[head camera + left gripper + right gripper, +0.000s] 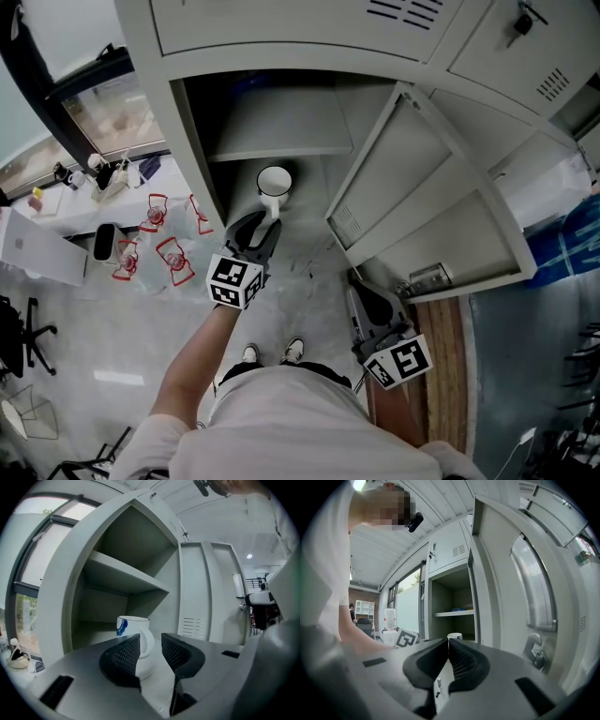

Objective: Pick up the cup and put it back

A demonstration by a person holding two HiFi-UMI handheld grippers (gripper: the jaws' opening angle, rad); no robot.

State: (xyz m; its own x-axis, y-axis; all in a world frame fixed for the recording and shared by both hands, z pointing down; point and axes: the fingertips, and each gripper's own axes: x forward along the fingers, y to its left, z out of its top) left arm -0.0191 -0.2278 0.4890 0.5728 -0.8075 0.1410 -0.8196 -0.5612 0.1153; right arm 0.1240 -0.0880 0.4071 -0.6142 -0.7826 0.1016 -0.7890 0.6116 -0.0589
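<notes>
Right claw: the right gripper [447, 645] hangs back close to my body, about four o'clock from the other one. Its jaws are pressed together with nothing between them.
Left claw: the left gripper [150, 640] points nearly level into the locker [192, 141]. Its jaws are spread and the pads are bare.
Cup: the cup [132, 632] is white with a blue mark. It stands upright on the compartment floor under the shelf [123, 576], at twelve o'clock just beyond the left tips. The handle faces me and shows in the gap; I see no pad touching it.
Door: the locker door [422, 220] stands swung out at two o'clock, clear of the left claw.
Stage, my read: I judge the cup either just set down or about to be gripped; I cannot tell which.
Risk one: closing on the handle alone could let the cup swing or tip.
Risk two: nudging forward with the jaws spread could push the cup deeper or knock it over.
Risk three: lifting too high could knock the rim against the shelf.
</notes>
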